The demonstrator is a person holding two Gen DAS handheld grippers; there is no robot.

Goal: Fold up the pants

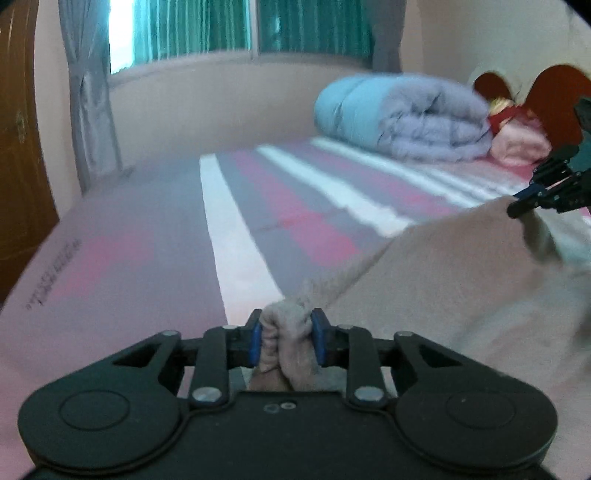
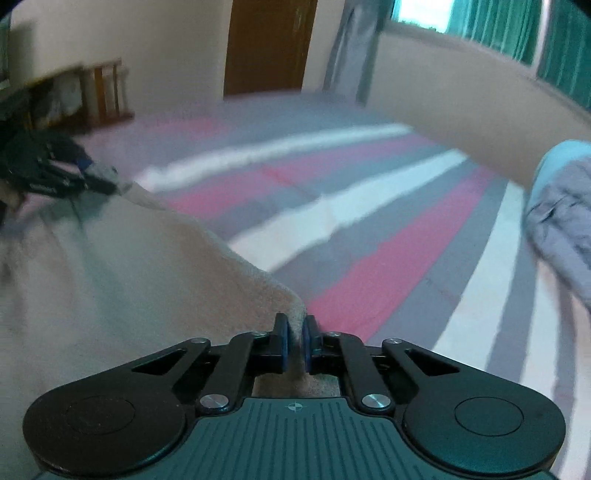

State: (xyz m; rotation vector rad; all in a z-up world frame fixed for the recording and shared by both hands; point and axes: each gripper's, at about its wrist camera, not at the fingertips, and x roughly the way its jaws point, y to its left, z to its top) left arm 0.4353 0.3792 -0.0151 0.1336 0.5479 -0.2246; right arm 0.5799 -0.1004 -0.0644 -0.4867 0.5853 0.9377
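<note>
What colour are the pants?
Beige; the pants show best in the left wrist view.

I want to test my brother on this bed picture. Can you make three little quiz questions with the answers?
1. True or false: both grippers are shut on the pants.
2. What lies rolled up at the far end of the bed? A) quilt B) suitcase C) ladder
3. Fill in: the curtains at the window are ____.

Key: 1 true: the left gripper and the right gripper each pinch cloth. 2 A, the quilt. 3 green.
</note>
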